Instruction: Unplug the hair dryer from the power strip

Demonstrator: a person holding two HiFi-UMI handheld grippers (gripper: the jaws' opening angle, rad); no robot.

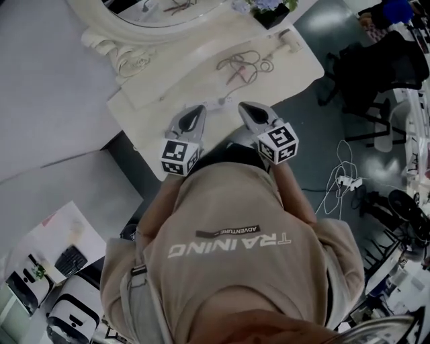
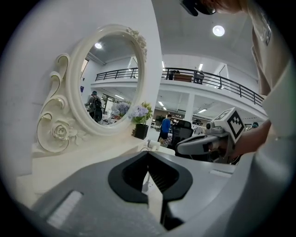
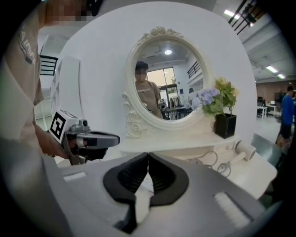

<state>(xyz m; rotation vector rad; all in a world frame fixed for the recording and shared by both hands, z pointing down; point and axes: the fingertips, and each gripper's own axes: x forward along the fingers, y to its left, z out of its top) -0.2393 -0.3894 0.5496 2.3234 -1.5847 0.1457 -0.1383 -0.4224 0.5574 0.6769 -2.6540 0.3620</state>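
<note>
Closest to the head camera is the person's beige shirt (image 1: 228, 222), and just past it both grippers are held out side by side over the near edge of the cream table (image 1: 201, 74), below the mirror (image 1: 154, 10). The left gripper (image 1: 200, 109) is clenched, its dark pads meeting at the tips with nothing between them. The right gripper (image 1: 244, 106) is clenched and empty too. Each one shows in the other's view, pointing toward the mirror and tipped slightly down.

The dryer (image 1: 289, 41) lies on the table to the right of the mirror, well apart from both grippers. Its cable (image 1: 243, 65) sits in loose loops on the tabletop between the dryer and the grippers, below and to the right of the mirror. The strip cannot be picked out for certain. A small white thing (image 1: 222, 102) at the near end of the cable, just ahead of the gripper tips, may be it or the plug, but it is too small to tell.

As I read it, the task has not really begun. Neither gripper touches the cable, the plug or anything else, so the unplugging is all to come. What is left is to bring the grippers down to where the cable ends, open the jaws, take hold of the plug, likely steadying the strip with the other gripper, and pull the plug free.
</note>
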